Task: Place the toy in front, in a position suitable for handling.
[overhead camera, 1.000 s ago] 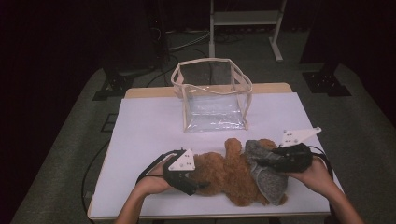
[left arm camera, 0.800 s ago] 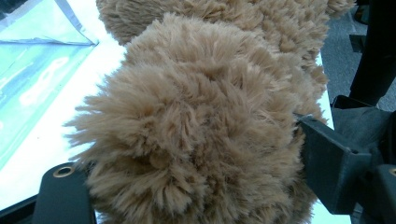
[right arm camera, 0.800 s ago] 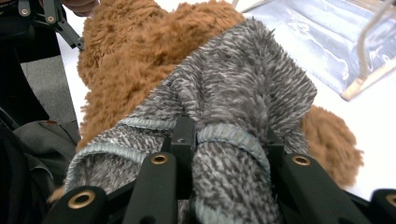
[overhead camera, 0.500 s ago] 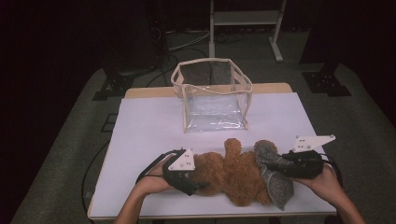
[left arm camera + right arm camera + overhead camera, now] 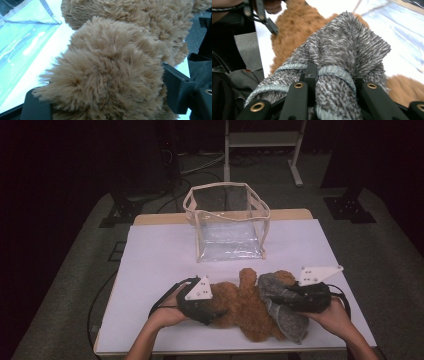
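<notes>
Left gripper (image 5: 212, 312) is seen clamped on the brown plush bear (image 5: 245, 307), its jaws just closing; bear's long axis runs rightward from it. Right gripper (image 5: 280, 296) is clenched on the grey knit garment (image 5: 285, 312), nearer the bear's far end.

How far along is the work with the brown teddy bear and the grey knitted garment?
Done: the brown teddy bear lies near the table's front edge. In hand: the left gripper clamps its fur and the right gripper grips the grey knitted garment beside it. Left: the clear bag holds nothing yet.
</notes>
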`<state>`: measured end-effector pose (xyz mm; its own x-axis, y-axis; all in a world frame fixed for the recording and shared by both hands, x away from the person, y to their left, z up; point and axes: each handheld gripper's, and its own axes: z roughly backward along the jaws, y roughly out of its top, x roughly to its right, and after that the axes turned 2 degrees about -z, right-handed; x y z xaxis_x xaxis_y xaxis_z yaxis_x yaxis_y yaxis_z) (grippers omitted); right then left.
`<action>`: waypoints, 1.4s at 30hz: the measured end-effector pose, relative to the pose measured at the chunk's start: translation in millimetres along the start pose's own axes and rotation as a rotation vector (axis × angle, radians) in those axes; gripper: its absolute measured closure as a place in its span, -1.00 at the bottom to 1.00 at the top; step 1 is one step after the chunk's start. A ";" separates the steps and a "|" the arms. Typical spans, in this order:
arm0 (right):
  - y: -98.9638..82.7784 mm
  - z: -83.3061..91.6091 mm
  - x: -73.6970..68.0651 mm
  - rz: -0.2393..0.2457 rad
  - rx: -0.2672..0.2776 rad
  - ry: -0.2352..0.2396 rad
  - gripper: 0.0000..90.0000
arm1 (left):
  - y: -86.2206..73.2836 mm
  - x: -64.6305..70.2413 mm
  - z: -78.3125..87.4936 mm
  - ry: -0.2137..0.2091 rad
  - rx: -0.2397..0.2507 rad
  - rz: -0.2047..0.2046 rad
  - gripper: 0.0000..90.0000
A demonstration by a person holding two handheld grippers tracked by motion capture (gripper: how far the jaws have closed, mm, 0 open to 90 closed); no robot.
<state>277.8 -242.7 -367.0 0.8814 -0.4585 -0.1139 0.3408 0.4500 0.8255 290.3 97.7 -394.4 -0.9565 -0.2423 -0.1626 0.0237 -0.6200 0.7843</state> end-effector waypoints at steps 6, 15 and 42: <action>22.9 -27.4 -15.3 0.094 -0.027 0.030 0.53 | 0.8 -2.4 -3.1 0.023 0.013 0.047 -0.44; 25.8 -33.2 -23.9 0.134 -0.051 0.031 0.53 | -0.9 -4.6 -1.5 0.027 0.017 0.064 -0.39; -6.7 1.7 -33.4 0.093 0.044 -0.002 0.53 | 11.5 10.1 6.3 -0.067 0.018 -0.069 -0.38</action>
<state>245.5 -231.7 -367.8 0.9080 -0.4175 -0.0349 0.2428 0.4564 0.8560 279.1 92.9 -383.3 -0.9729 -0.1490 -0.1767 -0.0475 -0.6194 0.7837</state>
